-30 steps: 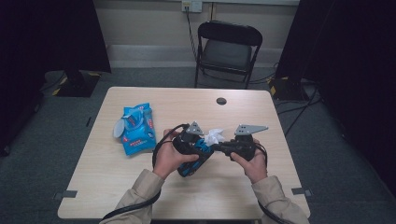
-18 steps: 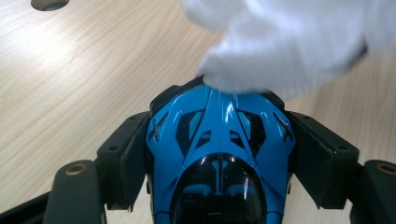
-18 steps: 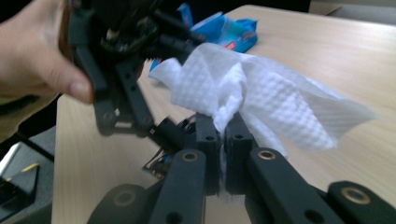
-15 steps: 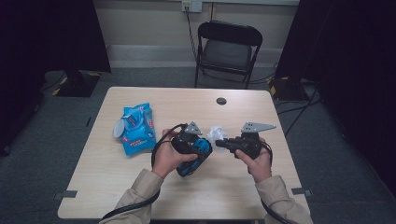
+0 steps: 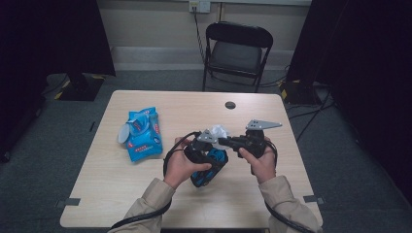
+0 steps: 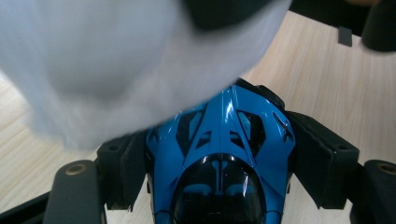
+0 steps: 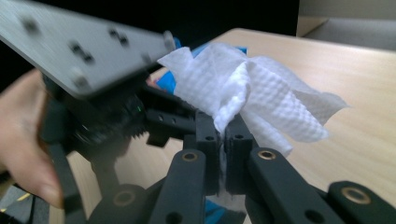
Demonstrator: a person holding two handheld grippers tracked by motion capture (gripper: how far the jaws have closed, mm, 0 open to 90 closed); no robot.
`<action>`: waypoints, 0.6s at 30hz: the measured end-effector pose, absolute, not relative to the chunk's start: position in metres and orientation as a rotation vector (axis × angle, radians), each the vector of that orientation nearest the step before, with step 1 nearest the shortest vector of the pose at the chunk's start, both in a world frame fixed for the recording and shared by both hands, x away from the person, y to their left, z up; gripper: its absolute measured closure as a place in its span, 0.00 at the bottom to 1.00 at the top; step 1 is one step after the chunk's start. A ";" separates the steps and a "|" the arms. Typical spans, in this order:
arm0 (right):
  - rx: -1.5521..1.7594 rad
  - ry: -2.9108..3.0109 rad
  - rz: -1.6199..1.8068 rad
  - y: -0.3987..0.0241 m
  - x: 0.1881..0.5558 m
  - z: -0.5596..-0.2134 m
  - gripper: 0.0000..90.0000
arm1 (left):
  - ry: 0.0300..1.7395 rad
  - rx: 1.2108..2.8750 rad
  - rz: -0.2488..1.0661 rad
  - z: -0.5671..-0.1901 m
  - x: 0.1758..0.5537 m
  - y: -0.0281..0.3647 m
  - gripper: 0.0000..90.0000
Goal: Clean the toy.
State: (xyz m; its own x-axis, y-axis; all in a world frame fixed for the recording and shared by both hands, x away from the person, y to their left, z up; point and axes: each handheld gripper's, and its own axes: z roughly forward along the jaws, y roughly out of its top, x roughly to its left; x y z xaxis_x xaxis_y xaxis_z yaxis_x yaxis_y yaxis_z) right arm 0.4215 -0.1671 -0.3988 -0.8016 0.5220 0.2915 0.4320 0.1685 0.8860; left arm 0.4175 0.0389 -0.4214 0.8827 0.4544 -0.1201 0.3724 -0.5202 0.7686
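Between the left gripper jaws: blue toy car, clamped at both flanks, nose pointing away from the tool. Just beyond the car's nose: white paper wipe, pinched in the fully closed right gripper, crumpled folds fanning past the tips and touching the car from above. Well to the left of both tools on the table: blue wipe pack.
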 end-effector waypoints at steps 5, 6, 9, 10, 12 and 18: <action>0.985 2.363 1.699 -0.165 0.422 -0.412 0.97 | 0.600 2.175 0.144 -0.418 0.418 0.045 0.29; 0.991 2.365 1.700 -0.166 0.422 -0.414 0.97 | 0.601 2.177 0.141 -0.418 0.419 0.045 0.29; 0.983 2.375 1.680 -0.166 0.421 -0.414 0.97 | 0.601 2.186 0.150 -0.420 0.418 0.046 0.29; 0.977 2.382 1.670 -0.166 0.421 -0.414 0.97 | 0.602 2.187 0.152 -0.420 0.418 0.046 0.29; 0.968 2.391 1.656 -0.166 0.420 -0.415 0.97 | 0.605 2.188 0.150 -0.422 0.418 0.047 0.29; 0.962 2.410 1.654 -0.172 0.415 -0.419 0.97 | 0.640 2.180 0.167 -0.424 0.422 0.052 0.29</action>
